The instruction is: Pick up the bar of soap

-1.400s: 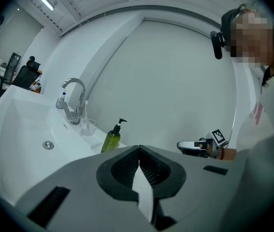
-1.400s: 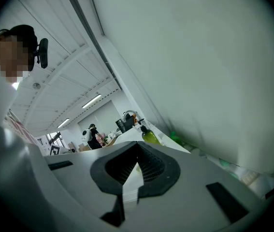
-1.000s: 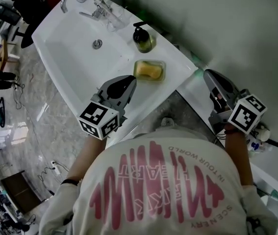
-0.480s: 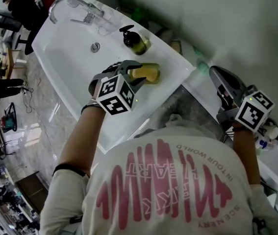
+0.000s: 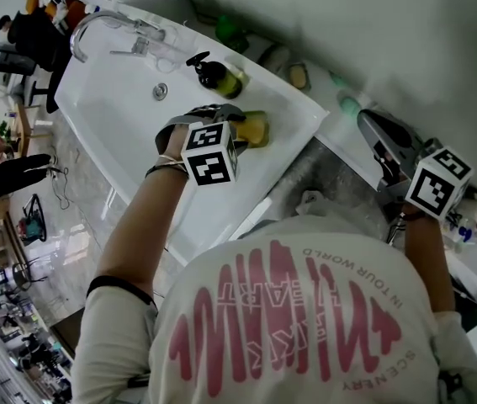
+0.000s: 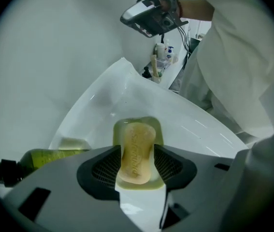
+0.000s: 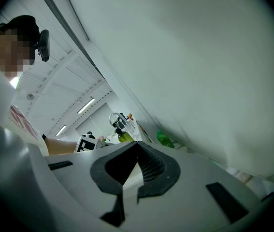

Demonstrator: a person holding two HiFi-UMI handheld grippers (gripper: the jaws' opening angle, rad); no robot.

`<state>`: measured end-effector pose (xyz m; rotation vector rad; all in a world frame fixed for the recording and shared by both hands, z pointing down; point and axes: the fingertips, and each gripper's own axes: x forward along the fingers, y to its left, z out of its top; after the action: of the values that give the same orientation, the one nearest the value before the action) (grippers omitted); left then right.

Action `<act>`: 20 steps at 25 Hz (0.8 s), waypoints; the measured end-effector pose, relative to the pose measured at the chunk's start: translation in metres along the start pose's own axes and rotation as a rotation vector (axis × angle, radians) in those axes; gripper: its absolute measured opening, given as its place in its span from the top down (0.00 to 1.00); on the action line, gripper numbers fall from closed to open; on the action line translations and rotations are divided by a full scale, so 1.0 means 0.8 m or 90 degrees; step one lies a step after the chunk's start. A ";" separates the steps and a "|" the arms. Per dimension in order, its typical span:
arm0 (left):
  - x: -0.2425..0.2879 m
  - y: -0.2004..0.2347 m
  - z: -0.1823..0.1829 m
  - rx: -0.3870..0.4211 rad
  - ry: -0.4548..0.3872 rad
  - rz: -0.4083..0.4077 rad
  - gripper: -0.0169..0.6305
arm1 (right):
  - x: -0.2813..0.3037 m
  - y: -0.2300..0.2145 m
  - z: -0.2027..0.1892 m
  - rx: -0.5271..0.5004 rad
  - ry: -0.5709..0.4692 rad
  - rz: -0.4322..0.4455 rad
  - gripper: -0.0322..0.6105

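**Left gripper spread around the soap, right gripper clenched on nothing**

The left gripper (image 6: 136, 167) points steeply down over the washbasin (image 5: 120, 99). Its jaws have just been opening and stand wide apart, with the bar of soap (image 6: 136, 146) between the pads but not squeezed. The yellow bar lies in its pale green soap dish (image 6: 137, 123) on the basin's ledge, near 12 o'clock in the head view. The dark pump bottle (image 5: 217, 76) stands at about 10 o'clock from the soap. The right gripper (image 7: 137, 146) hangs well apart at 3 o'clock, roughly level, its jaw tips together and empty.
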<state>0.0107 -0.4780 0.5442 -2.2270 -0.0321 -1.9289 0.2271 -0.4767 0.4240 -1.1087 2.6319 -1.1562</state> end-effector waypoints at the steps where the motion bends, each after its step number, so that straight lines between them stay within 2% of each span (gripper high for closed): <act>1: 0.002 0.000 0.001 0.010 0.008 -0.003 0.66 | 0.000 -0.001 0.000 0.001 0.001 0.000 0.93; 4: 0.008 0.002 0.001 0.042 0.037 -0.005 0.66 | 0.000 -0.003 0.000 0.005 0.002 0.000 0.93; 8: 0.012 0.003 0.003 0.058 0.055 -0.025 0.66 | -0.002 -0.009 0.000 0.012 0.001 -0.003 0.93; 20: 0.023 -0.002 0.003 0.025 0.105 -0.134 0.66 | 0.002 -0.017 -0.013 0.022 0.013 0.007 0.93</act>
<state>0.0156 -0.4784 0.5621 -2.1055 -0.2888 -2.1928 0.2311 -0.4773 0.4410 -1.0804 2.6190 -1.2121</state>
